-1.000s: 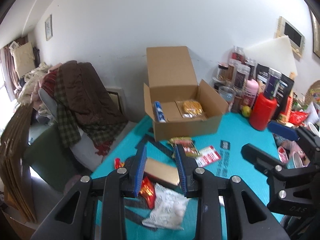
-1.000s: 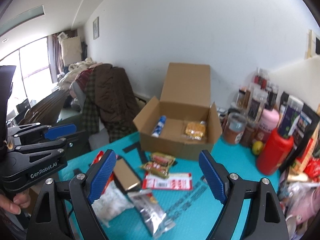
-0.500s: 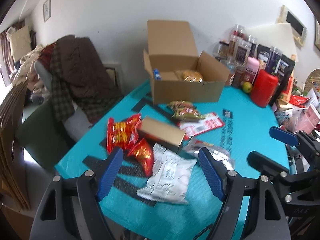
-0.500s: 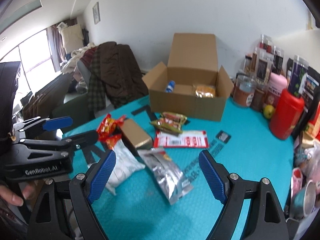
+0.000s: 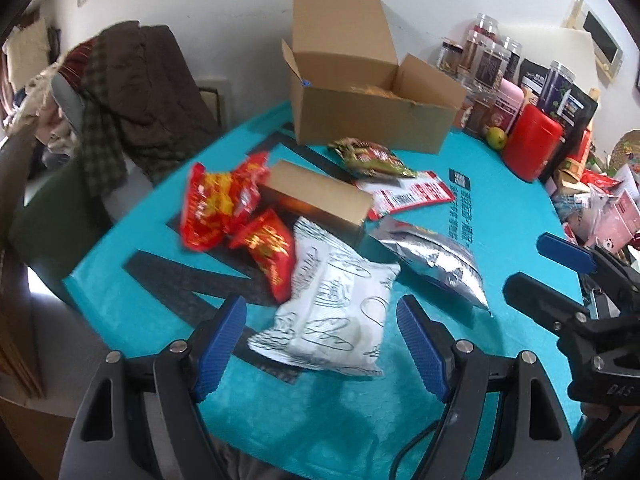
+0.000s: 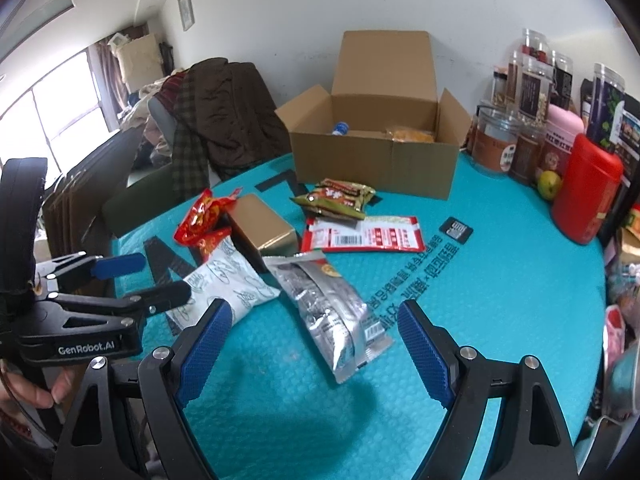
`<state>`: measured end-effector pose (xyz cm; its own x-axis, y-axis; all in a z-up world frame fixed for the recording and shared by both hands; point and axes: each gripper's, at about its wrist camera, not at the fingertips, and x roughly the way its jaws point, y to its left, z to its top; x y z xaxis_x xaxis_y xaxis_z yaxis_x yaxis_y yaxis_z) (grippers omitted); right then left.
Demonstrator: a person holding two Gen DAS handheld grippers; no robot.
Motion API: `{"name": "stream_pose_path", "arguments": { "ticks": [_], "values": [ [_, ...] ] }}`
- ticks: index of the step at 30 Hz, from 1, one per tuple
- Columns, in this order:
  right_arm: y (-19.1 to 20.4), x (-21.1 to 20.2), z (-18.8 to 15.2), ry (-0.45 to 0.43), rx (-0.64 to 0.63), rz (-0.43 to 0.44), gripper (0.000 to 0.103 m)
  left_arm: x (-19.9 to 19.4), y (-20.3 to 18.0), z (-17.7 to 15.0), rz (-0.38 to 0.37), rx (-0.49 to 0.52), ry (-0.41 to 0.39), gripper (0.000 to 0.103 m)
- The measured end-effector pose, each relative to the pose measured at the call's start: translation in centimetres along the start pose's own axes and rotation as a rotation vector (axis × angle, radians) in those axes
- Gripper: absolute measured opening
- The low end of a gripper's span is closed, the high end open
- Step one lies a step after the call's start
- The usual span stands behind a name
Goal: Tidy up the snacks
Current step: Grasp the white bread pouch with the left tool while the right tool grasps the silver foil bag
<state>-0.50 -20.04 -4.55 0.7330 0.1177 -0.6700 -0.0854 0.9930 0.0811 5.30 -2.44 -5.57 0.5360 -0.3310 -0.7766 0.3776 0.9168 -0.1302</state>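
Note:
Several snack packets lie on the teal table cover [image 6: 500, 280] in front of an open cardboard box [image 5: 368, 120]. My left gripper [image 5: 320, 336] is open just above a white packet [image 5: 336, 312], its blue pads either side of it and not touching. Beyond it are red packets [image 5: 220, 204], a gold box [image 5: 320, 200], a green packet [image 5: 368, 158] and a flat red-and-white packet [image 5: 408, 196]. My right gripper [image 6: 314, 328] is open over a silver packet [image 6: 332, 308], apart from it. The cardboard box [image 6: 376, 160] holds a blue-capped item and a yellow pack.
Jars, dark pouches, a red canister [image 5: 532, 148] and a green fruit [image 5: 496, 136] crowd the back right. Cluttered bags line the right edge. A chair draped with brown and checked clothes [image 5: 132, 92] stands past the table's left edge. A hand [image 6: 36, 392] holds the left gripper's handle.
Both grippers have sunk toward the table and tilted downward. The left jaws, narrow a second ago, now stand wide. The packets sit larger and nearer in both views.

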Motion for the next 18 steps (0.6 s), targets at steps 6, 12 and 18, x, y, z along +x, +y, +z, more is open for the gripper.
{"name": "stream_pose_path", "arguments": {
  "ticks": [6,12,18],
  "values": [
    [-0.6,1.7,-0.3,0.035,0.002,0.012,0.086,2.3,-0.7,-0.2,-0.027,0.022,0.055,0.078],
    [-1.8,3.5,-0.4,0.073,0.024,0.026,0.086,4.4,-1.0,-0.1,-0.002,0.05,0.092,0.078],
    [-2.7,5.6,-0.1,0.119,0.035,0.039,0.086,6.2,-1.0,-0.3,0.014,0.066,0.145,0.078]
  ]
}}
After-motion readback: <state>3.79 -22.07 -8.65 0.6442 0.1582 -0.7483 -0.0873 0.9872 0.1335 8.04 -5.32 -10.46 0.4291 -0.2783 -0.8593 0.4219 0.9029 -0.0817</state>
